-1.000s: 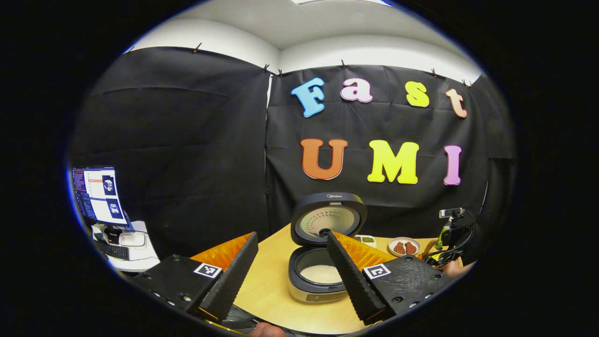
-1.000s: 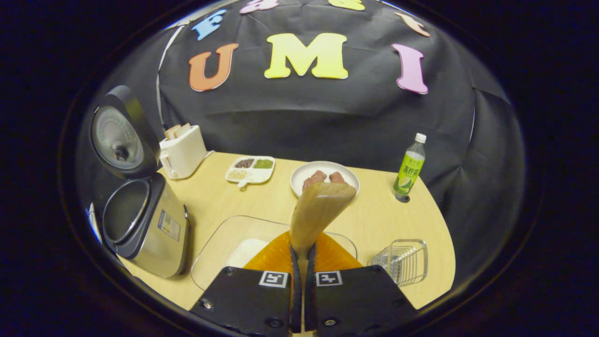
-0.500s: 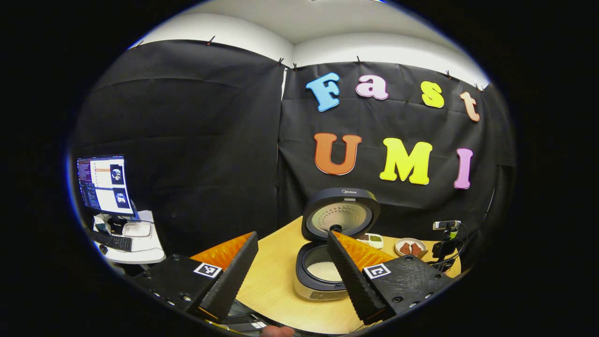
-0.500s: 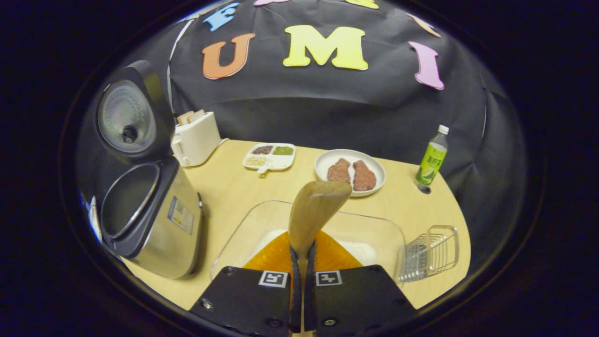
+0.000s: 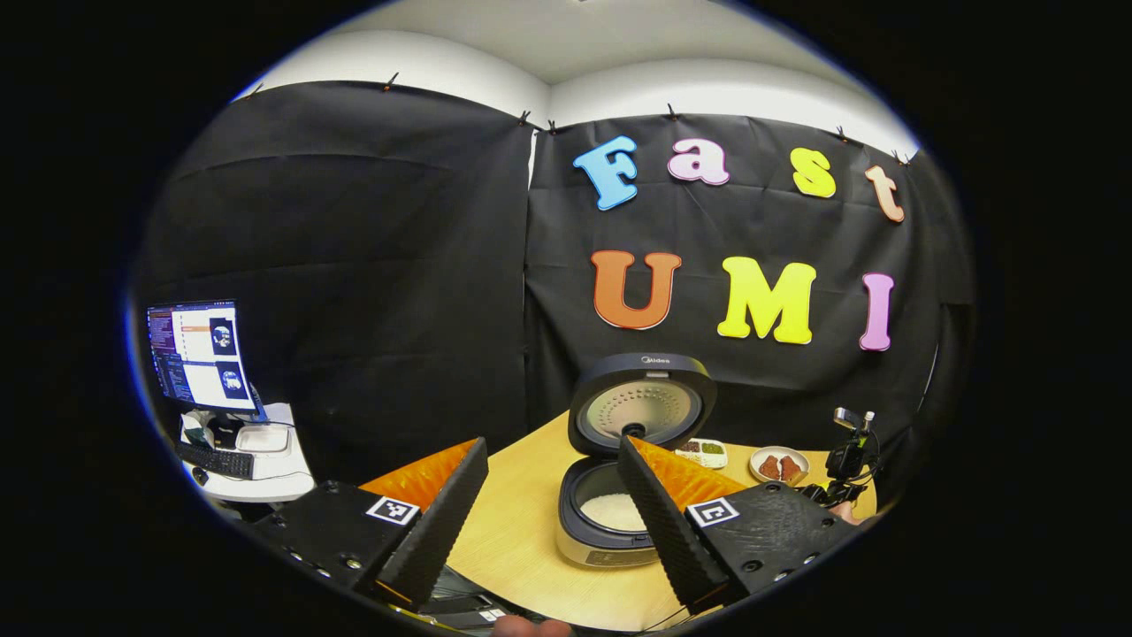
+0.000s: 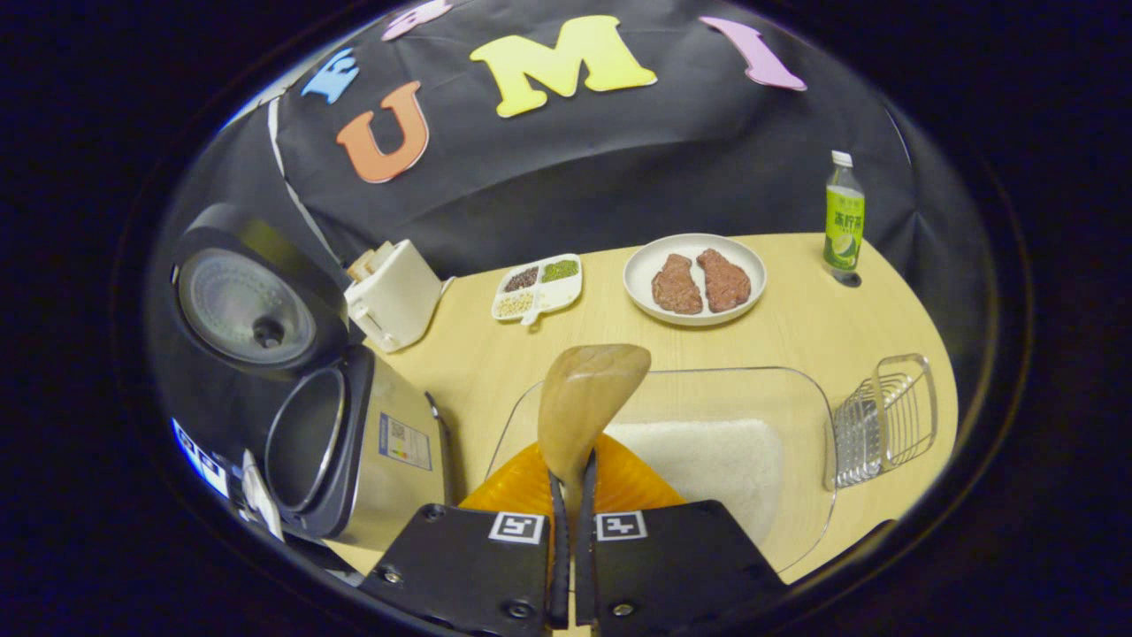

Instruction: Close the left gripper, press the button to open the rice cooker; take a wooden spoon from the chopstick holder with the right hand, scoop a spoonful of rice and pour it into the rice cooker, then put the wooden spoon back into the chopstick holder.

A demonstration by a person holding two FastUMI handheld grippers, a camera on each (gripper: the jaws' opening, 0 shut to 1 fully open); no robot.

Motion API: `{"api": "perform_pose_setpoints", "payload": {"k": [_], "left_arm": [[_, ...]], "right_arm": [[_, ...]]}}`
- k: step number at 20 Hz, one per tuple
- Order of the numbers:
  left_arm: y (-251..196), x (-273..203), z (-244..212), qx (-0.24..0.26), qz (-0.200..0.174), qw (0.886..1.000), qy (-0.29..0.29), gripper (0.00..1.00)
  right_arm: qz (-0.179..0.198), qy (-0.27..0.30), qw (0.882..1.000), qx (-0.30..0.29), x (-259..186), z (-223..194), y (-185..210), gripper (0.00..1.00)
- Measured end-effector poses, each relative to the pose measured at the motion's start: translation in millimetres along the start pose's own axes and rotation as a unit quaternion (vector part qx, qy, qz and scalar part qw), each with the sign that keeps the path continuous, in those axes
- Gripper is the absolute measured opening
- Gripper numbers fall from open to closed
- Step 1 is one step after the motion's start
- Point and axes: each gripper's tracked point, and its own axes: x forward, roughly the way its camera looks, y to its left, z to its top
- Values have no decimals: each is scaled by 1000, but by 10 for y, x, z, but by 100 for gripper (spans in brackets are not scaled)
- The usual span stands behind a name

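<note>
The wooden spoon [image 6: 585, 402] is clamped by its handle between the two fingers of the right gripper [image 6: 572, 495], its bowl standing up over the near rim of the clear glass dish [image 6: 796, 389] that holds a bed of white rice [image 6: 707, 460]. Since half a second ago the right gripper view has rolled and dipped: the dish now lies more fully beneath the spoon, the rice patch is wider, and the wire chopstick holder [image 6: 889, 420] has risen to the dish's right end, just beside it. The rice cooker [image 6: 371, 451] stands at the left with its lid [image 6: 248, 296] up.

The left gripper [image 5: 553, 456] has its fingers well apart and holds nothing; its view has hardly shifted. It shows rice lying inside the cooker's pot [image 5: 612, 511], which the right gripper view cannot see into, and a monitor [image 5: 199, 354] on a side stand.

The right gripper view adds the white toaster [image 6: 393, 292], the divided tray of grains [image 6: 539, 285], the plate [image 6: 694, 281] with two meat pieces, and the green bottle [image 6: 843, 217] on the table [image 6: 796, 327].
</note>
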Motion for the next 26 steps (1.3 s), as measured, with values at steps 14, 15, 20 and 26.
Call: {"api": "perform_pose_setpoints", "payload": {"k": [14, 15, 20, 26], "left_arm": [[-339, 53, -102, -17, -15, 1000, 9, 95], [-373, 65, -103, -18, -18, 1000, 11, 95], [-383, 120, -60, -18, -25, 1000, 6, 95], [-189, 37, -68, 14, -14, 1000, 1, 95]], "right_arm": [[72, -64, 973, 209, -504, 573, -666, 8], [75, -71, 969, 223, -581, 642, -697, 8], [122, -99, 948, 276, -986, 1000, -471, 8], [184, -108, 951, 224, -1298, 1324, 478, 8]]}}
